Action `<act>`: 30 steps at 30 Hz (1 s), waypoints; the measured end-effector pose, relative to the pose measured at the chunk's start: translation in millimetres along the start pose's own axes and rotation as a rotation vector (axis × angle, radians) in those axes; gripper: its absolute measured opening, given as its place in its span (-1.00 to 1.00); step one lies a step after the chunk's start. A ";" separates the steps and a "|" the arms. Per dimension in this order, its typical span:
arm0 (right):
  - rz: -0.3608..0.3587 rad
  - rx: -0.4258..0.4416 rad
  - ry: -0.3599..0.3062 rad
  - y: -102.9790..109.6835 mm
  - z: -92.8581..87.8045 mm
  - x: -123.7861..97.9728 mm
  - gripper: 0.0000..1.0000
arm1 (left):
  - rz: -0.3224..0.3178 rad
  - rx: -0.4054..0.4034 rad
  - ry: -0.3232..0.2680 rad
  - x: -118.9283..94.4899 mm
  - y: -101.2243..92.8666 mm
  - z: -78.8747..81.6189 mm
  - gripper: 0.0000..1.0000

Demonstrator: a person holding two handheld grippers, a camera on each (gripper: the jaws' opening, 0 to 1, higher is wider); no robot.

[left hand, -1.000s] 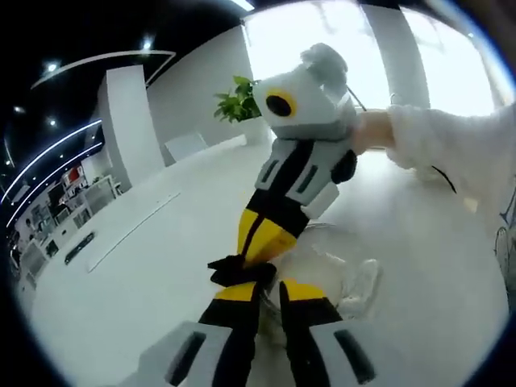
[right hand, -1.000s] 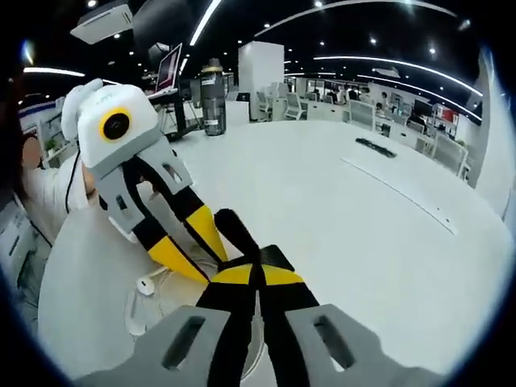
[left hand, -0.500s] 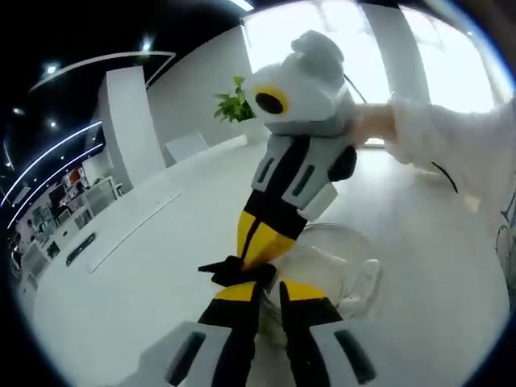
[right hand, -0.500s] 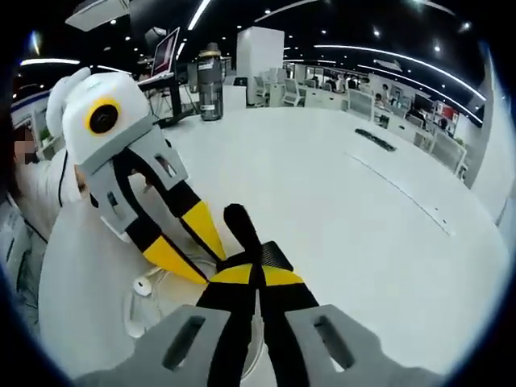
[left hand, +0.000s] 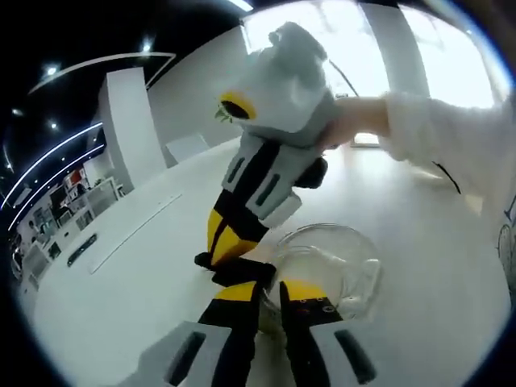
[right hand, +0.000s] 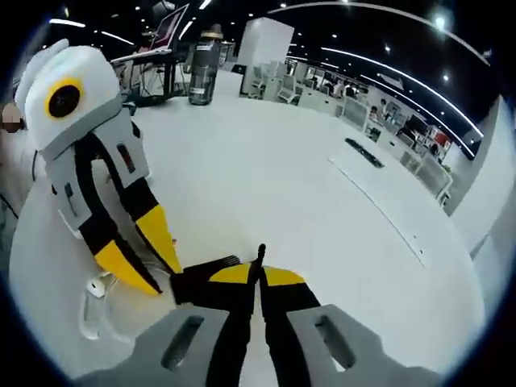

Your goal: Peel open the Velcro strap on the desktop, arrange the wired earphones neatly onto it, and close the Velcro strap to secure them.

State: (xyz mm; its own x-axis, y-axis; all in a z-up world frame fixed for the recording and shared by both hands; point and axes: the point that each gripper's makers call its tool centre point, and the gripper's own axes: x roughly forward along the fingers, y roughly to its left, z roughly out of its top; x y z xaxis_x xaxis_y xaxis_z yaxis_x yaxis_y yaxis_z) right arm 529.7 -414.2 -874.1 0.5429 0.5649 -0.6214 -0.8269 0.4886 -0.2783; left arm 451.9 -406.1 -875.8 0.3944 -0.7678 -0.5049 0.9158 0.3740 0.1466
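Left gripper [left hand: 270,294]: jaws slightly apart, nipping one black strap [left hand: 234,270] end. Right gripper [right hand: 258,278]: jaws pinched tight on the other end, pulling it flat. Earphones [left hand: 330,266] lie coiled on the desk [right hand: 266,177] just beside the strap, not on it. Judgement: peel underway; arranging and closing remain.

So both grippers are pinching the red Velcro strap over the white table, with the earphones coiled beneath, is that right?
Not quite: the Velcro strap is black, as the right gripper view shows. The right gripper and left gripper do pinch it over the white table, earphones beneath.
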 end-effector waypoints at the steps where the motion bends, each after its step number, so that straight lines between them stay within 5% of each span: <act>1: -0.004 0.002 -0.002 -6.7 2.2 1.2 -0.91 | 0.001 0.000 0.000 0.1 0.2 0.0 -0.71; 5: -0.074 0.041 -0.025 -16.1 5.2 0.7 -0.82 | 0.006 -0.002 -0.003 0.2 1.4 0.0 -0.71; 6: -0.131 0.130 -0.033 -27.3 4.6 -1.6 -0.83 | 0.009 -0.012 -0.006 -0.2 2.6 0.1 -0.71; 9: -0.144 0.228 -0.131 -32.5 9.8 -8.4 -0.83 | 0.023 -0.047 -0.010 -1.6 5.4 -2.5 -0.71; 17: -0.150 0.185 -0.110 -17.4 -3.9 -13.7 -0.80 | 0.088 -0.073 -0.053 -15.0 16.6 3.3 -0.70; 30: -0.141 0.156 -0.159 4.1 3.2 -22.4 -0.61 | 0.135 -0.084 -0.050 -17.1 19.5 6.5 -0.58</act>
State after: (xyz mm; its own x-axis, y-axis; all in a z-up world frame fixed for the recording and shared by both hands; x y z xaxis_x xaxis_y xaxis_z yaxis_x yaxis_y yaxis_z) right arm 514.5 -422.7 -859.0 0.6775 0.5753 -0.4583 -0.7156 0.6595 -0.2301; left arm 463.4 -389.1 -858.8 0.5186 -0.7318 -0.4421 0.8455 0.5158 0.1380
